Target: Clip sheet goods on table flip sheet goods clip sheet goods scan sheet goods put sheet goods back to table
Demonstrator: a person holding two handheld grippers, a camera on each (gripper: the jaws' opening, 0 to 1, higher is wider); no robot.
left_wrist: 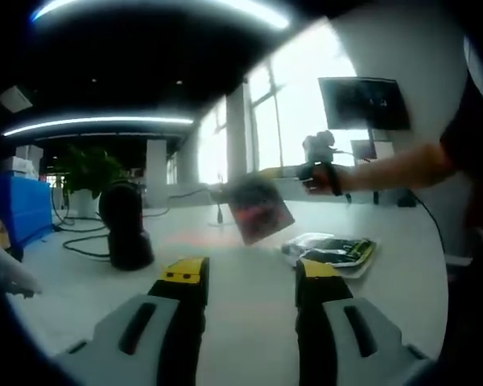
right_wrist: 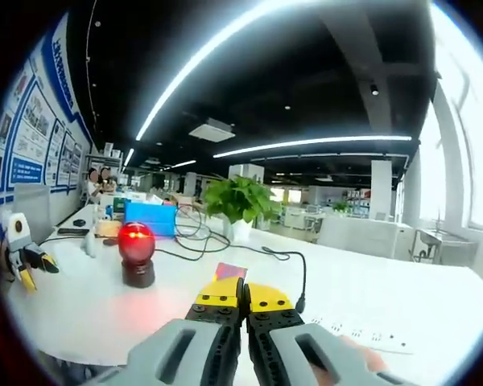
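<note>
In the left gripper view my right gripper (left_wrist: 240,190) comes in from the right, held by a person's hand, and is shut on a dark red sheet packet (left_wrist: 259,211) that hangs tilted above the white table (left_wrist: 249,322). My left gripper (left_wrist: 251,275) stands open low over the table with nothing between its jaws. A black scanner (left_wrist: 127,227) stands to the left. In the right gripper view my right gripper (right_wrist: 243,296) is shut on the packet (right_wrist: 229,271), which shows past the jaw tips. The scanner (right_wrist: 135,251) glows red ahead on the left.
Several more packets (left_wrist: 332,251) lie in a pile on the table at the right. A blue box (right_wrist: 149,217), a potted plant (right_wrist: 240,199) and black cables (right_wrist: 225,245) sit behind the scanner. My left gripper (right_wrist: 20,251) shows at the far left edge.
</note>
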